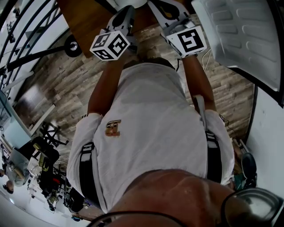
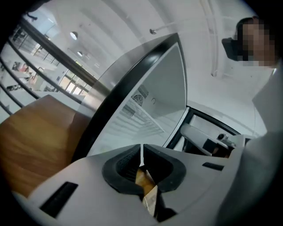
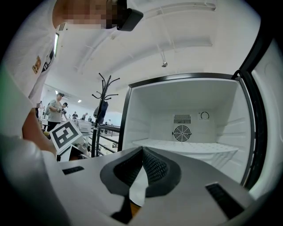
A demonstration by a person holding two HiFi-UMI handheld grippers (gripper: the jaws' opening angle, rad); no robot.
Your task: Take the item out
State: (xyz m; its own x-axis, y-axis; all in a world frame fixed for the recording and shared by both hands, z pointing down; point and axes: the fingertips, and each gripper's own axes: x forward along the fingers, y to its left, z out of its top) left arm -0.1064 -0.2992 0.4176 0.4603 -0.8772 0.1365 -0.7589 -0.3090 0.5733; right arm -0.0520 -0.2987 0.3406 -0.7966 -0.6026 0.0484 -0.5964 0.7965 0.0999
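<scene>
A small fridge (image 3: 190, 114) stands open ahead in the right gripper view. Its white inside holds one bare shelf (image 3: 190, 147) and a round fan grille (image 3: 181, 132); no item shows in it. My right gripper (image 3: 142, 150) points at it from a short way off, jaws shut with nothing between them. My left gripper (image 2: 141, 155) is also shut and holds nothing; it looks along the edge of the fridge door (image 2: 132, 84). In the head view both grippers (image 1: 123, 17) (image 1: 171, 13) are held out ahead of the person's white shirt (image 1: 151, 124).
The open fridge door (image 1: 244, 35) hangs at the right. A wooden tabletop (image 1: 88, 17) lies to the left of the fridge. A black railing (image 1: 26, 40) runs along the far left. A coat stand (image 3: 101, 106) and people (image 3: 55, 110) are far off.
</scene>
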